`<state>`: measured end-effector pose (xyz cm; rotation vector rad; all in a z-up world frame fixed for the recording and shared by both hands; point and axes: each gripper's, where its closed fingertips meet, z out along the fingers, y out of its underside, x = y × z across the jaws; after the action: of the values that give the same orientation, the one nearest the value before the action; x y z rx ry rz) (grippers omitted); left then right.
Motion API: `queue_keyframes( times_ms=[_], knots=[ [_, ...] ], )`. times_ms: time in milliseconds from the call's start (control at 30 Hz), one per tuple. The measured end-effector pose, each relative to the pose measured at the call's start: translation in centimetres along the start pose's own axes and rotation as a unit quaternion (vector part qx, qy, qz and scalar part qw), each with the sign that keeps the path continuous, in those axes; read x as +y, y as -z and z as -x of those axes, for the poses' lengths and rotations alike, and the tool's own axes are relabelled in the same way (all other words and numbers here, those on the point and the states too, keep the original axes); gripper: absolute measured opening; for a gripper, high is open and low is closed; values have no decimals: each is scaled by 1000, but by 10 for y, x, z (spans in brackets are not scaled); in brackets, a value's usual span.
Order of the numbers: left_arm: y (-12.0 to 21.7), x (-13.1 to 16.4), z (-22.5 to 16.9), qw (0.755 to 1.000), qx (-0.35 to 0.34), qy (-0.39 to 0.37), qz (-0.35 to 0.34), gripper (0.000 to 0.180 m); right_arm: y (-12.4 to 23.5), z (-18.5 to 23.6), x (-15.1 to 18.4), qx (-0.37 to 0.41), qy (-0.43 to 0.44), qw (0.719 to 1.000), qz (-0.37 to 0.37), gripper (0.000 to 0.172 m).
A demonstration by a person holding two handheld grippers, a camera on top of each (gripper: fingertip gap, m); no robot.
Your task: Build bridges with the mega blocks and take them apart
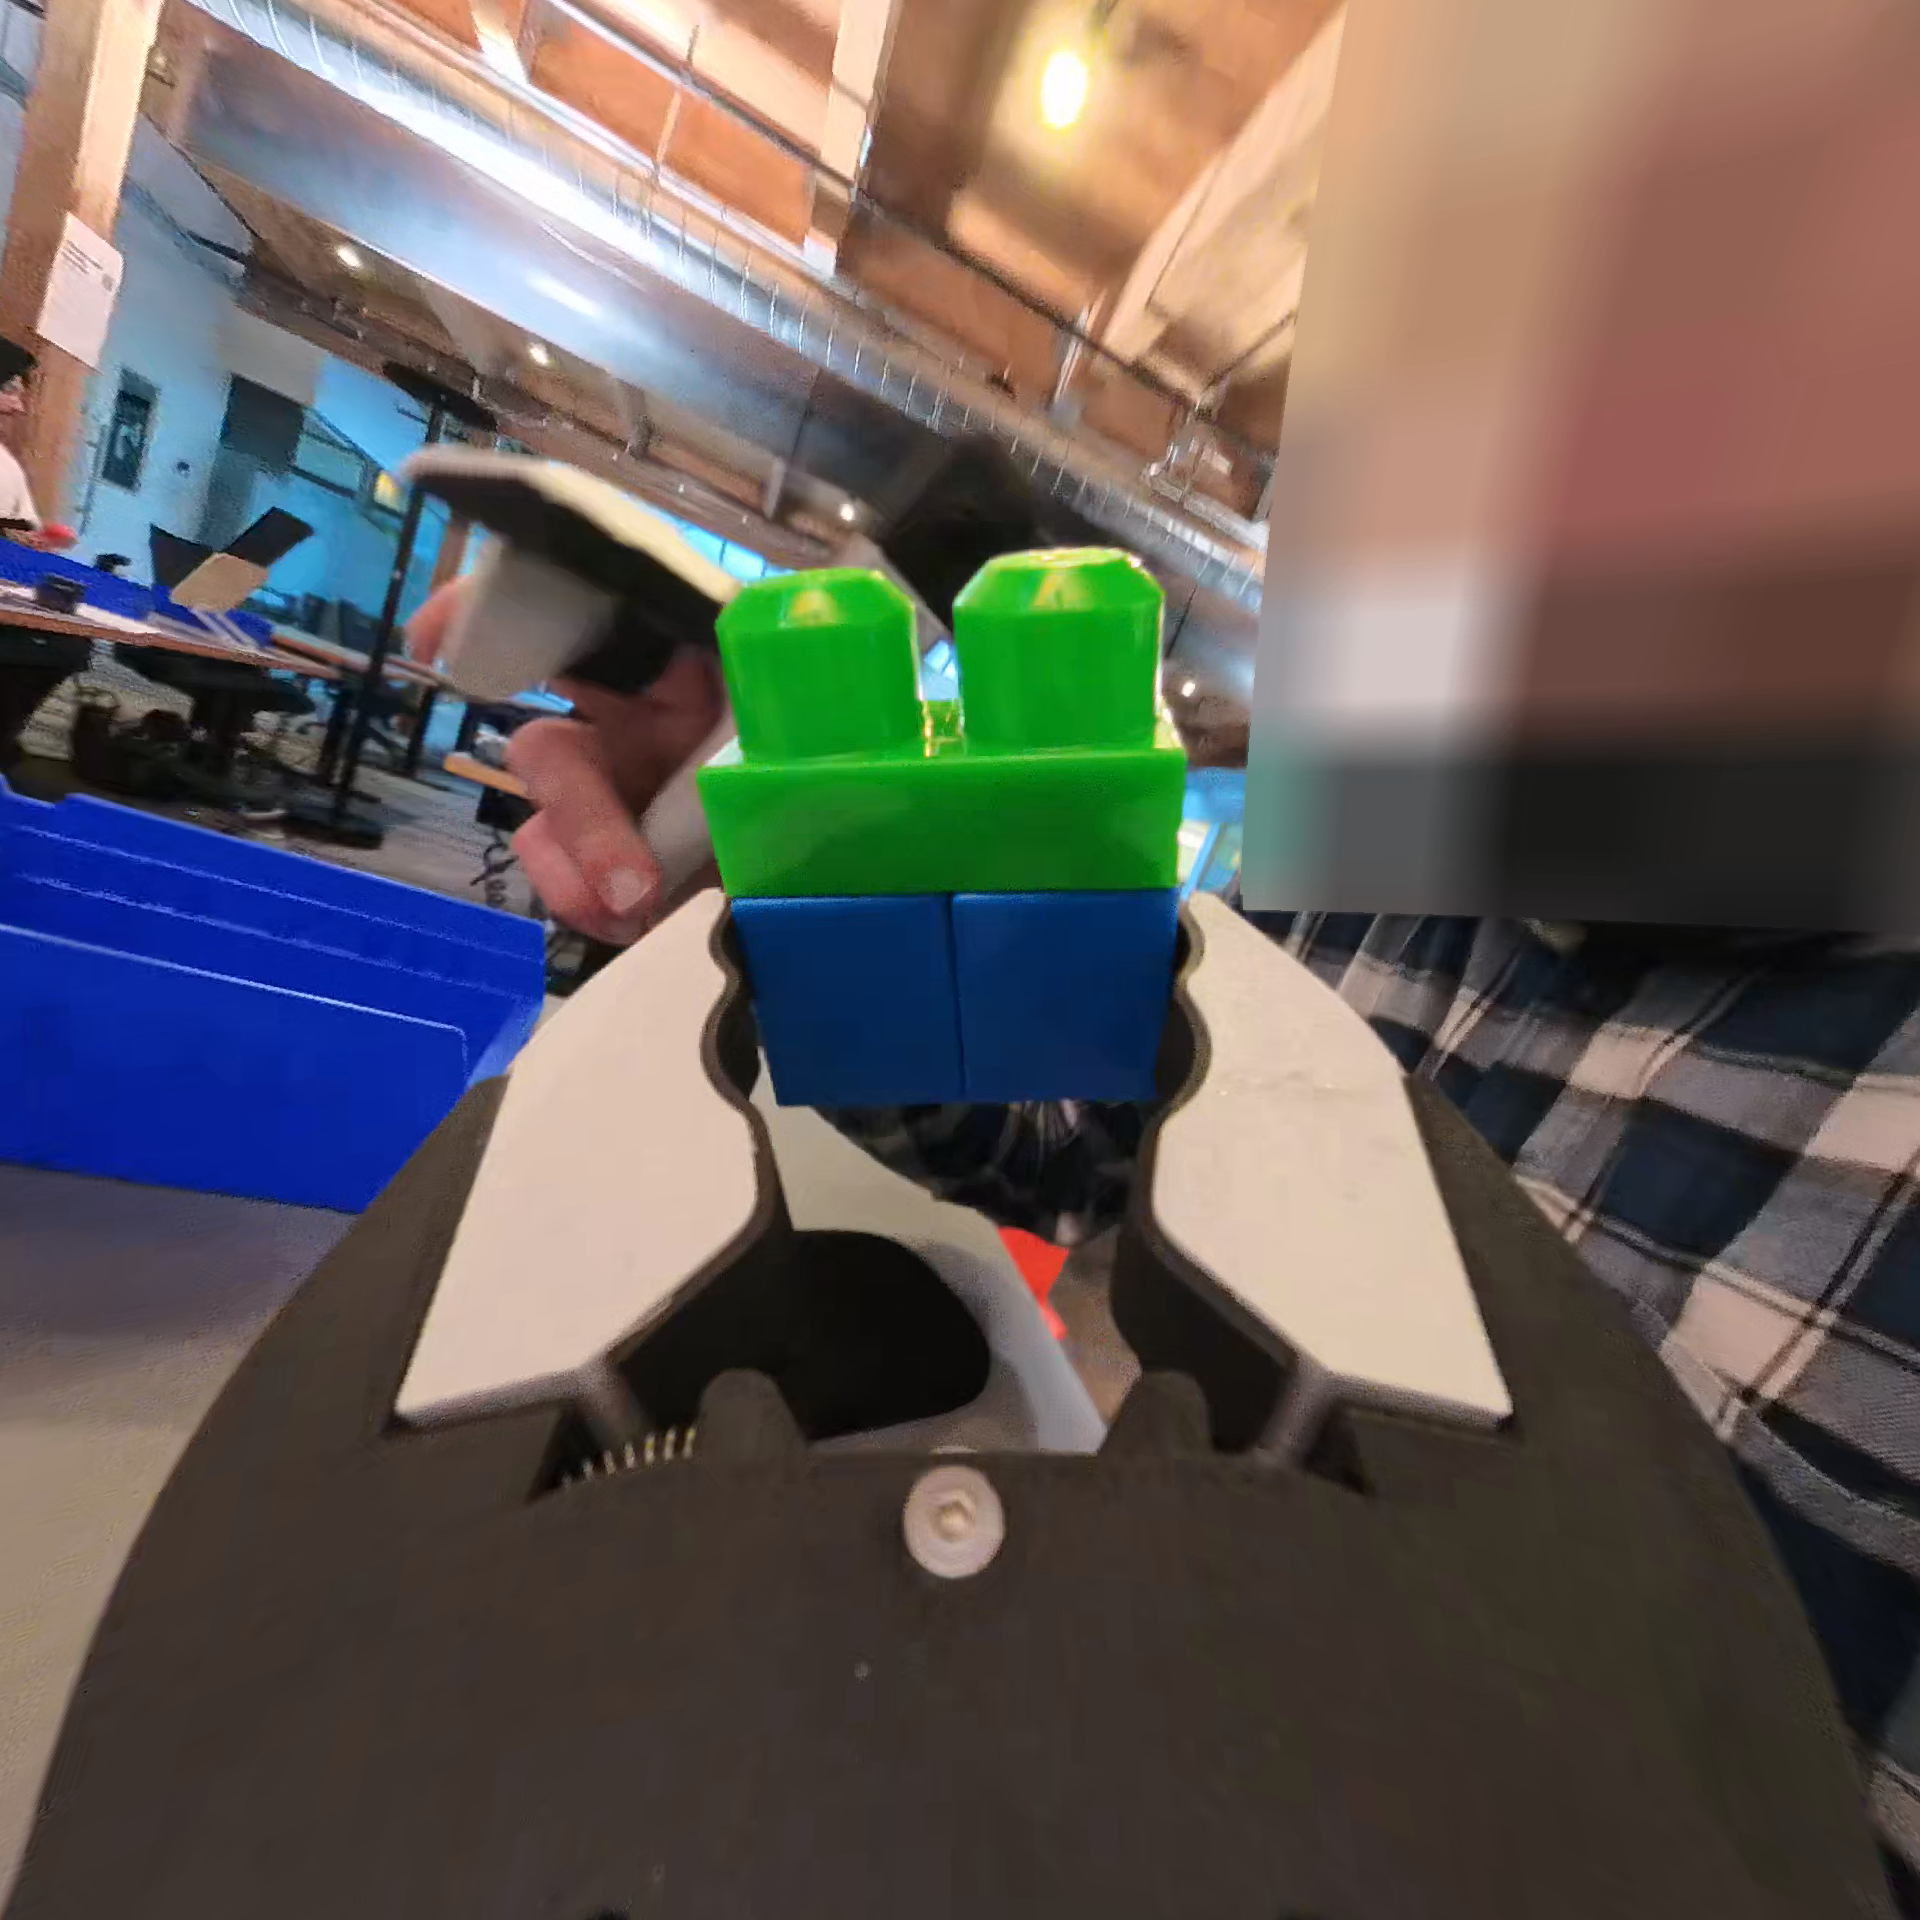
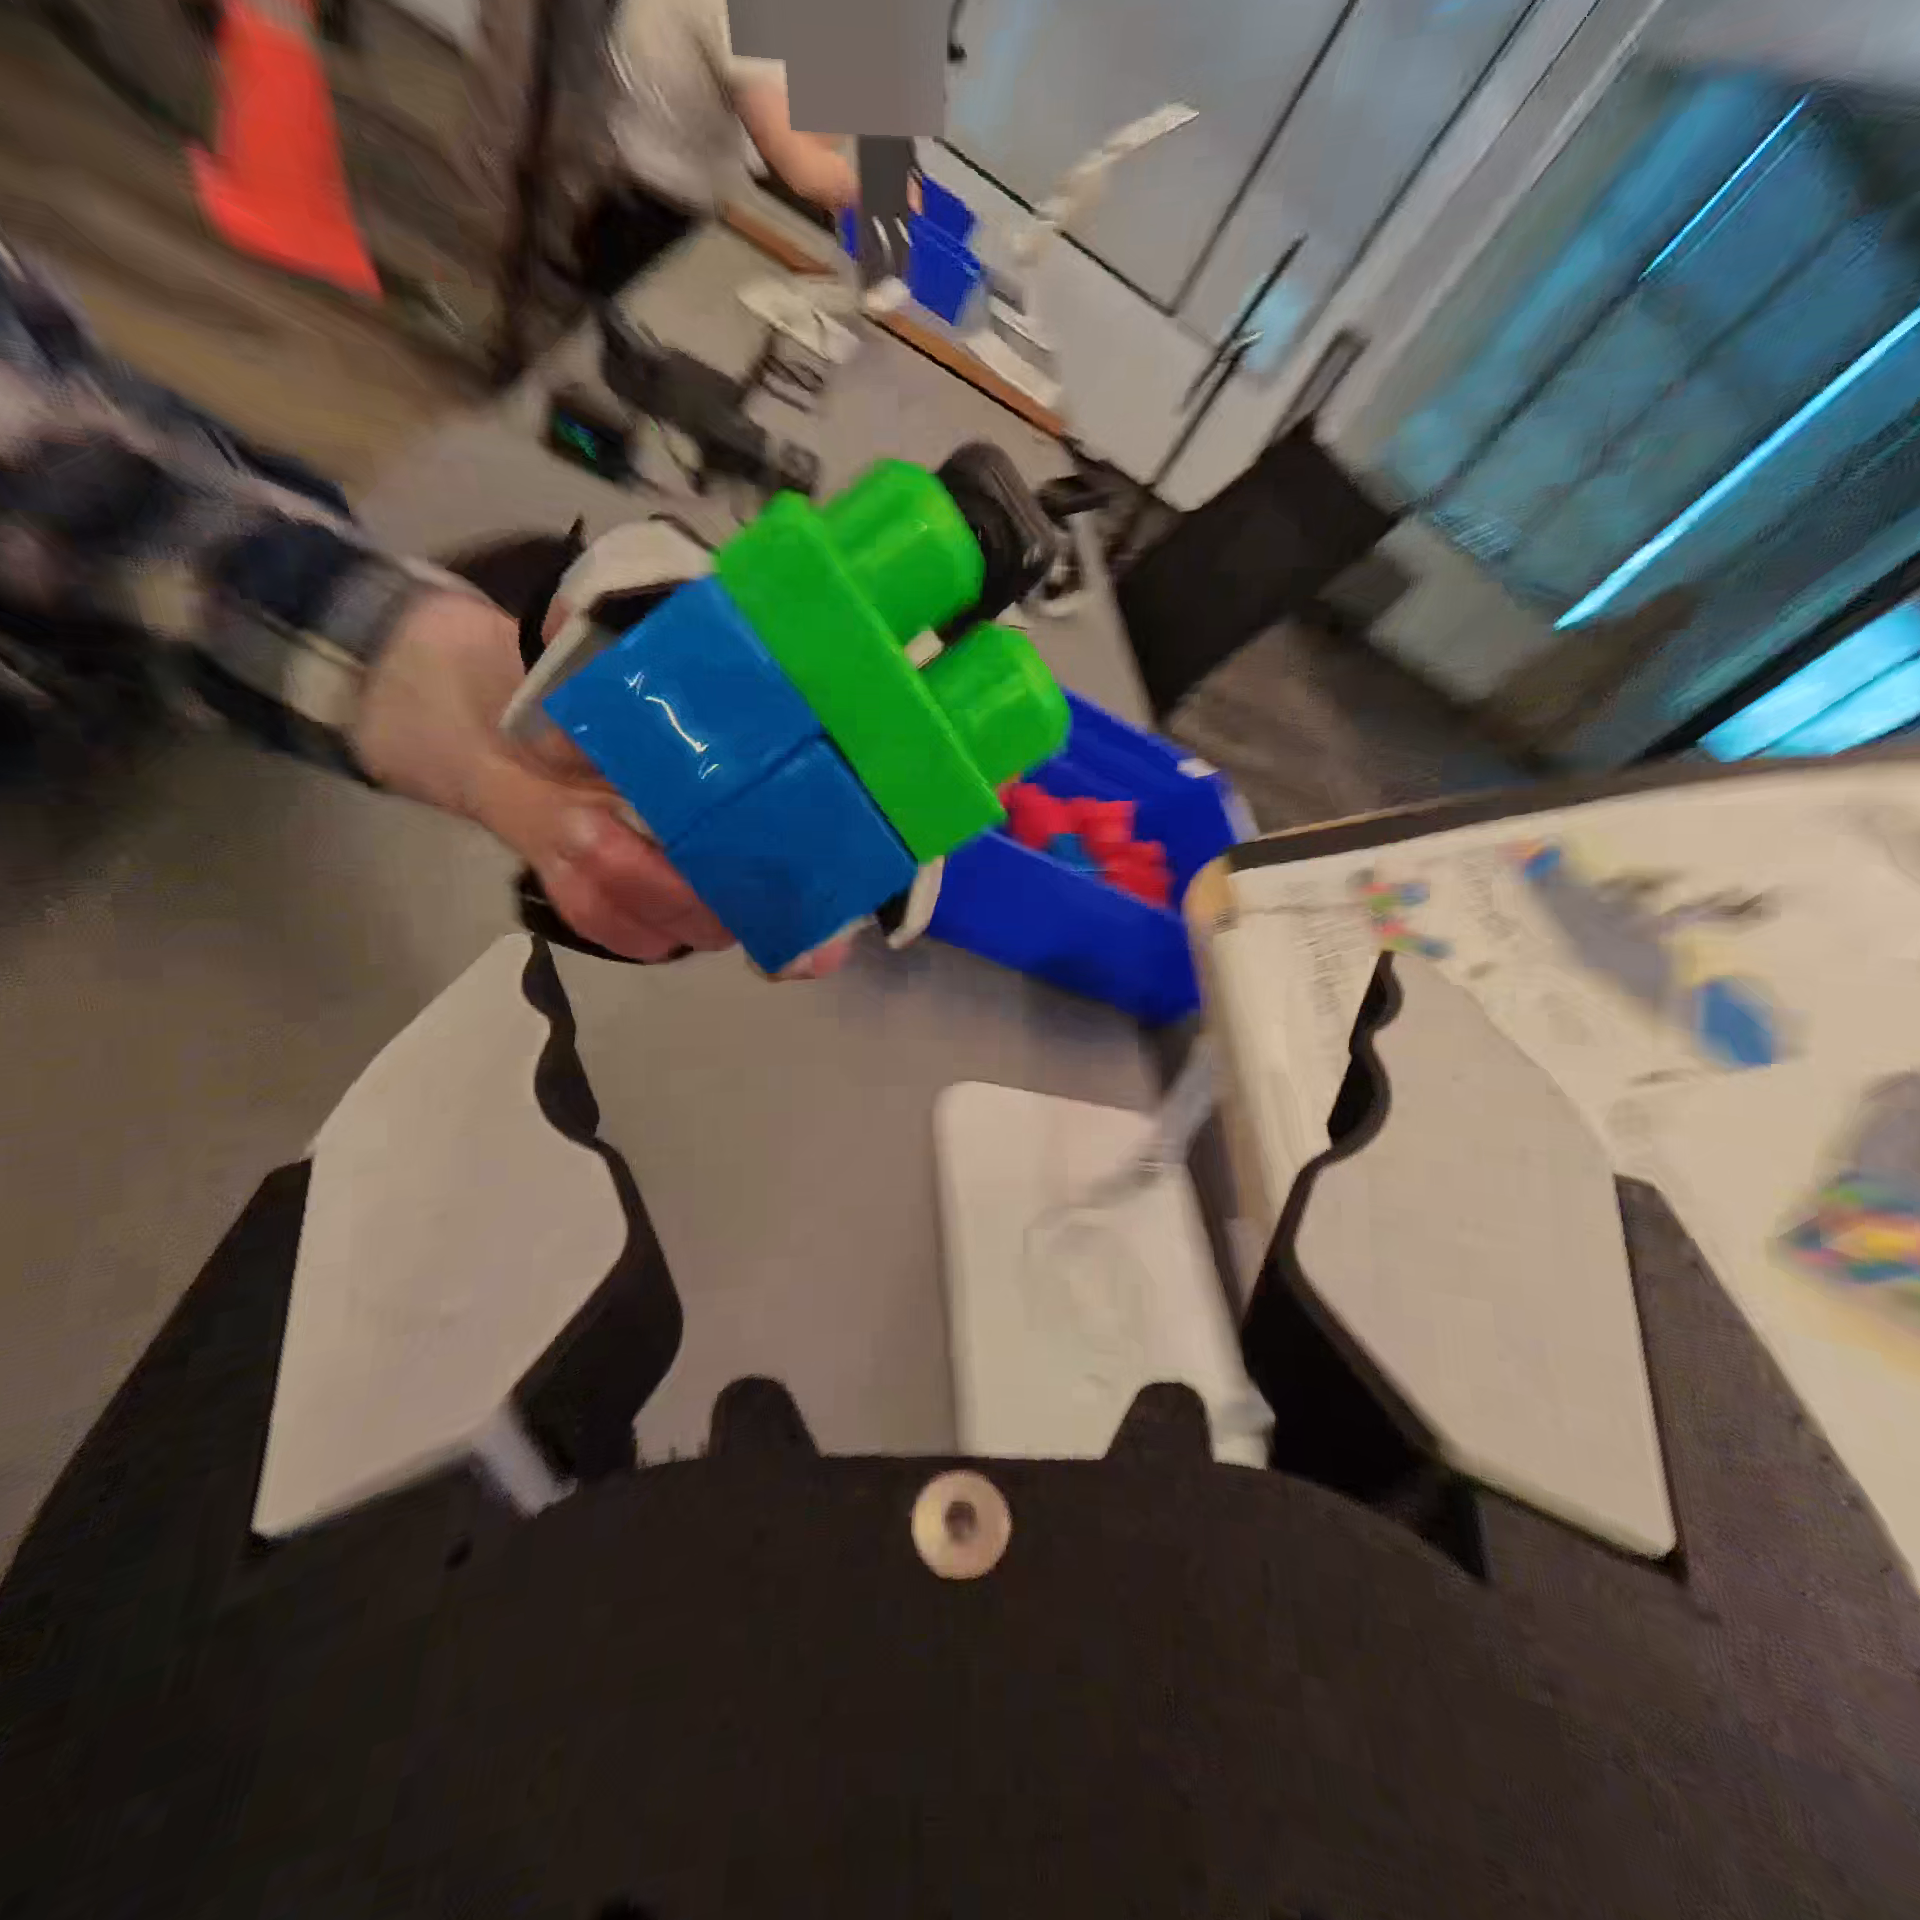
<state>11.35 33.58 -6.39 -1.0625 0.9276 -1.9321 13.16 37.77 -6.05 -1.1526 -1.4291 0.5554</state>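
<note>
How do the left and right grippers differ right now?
The left gripper is clamped on the two blue blocks that carry the green block; the right gripper holds nothing.
The left's jaws stand at block width; the right's are spread much wider.
The left is raised and tilted; the right points down at the grey table.
Both have white fingers on black bodies.

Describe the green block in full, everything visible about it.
The green block is bright, glossy plastic: a low rectangular body topped by two tall round studs with bevelled tops. It sits pressed onto two blue blocks set side by side, spanning both. The left gripper clamps only the blue pair, its fingers stopping just under the green body. The stack is held in the air; in the right wrist view it tilts above a blue bin.
</note>
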Motion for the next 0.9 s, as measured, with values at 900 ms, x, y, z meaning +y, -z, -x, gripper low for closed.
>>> queue_keyframes(
  times_ms=[900],
  knots=[
    [-16, 31, -18, 984, 141, 106, 32, 75, -35, 41, 23, -29, 263, 948, 179, 120]
  ],
)
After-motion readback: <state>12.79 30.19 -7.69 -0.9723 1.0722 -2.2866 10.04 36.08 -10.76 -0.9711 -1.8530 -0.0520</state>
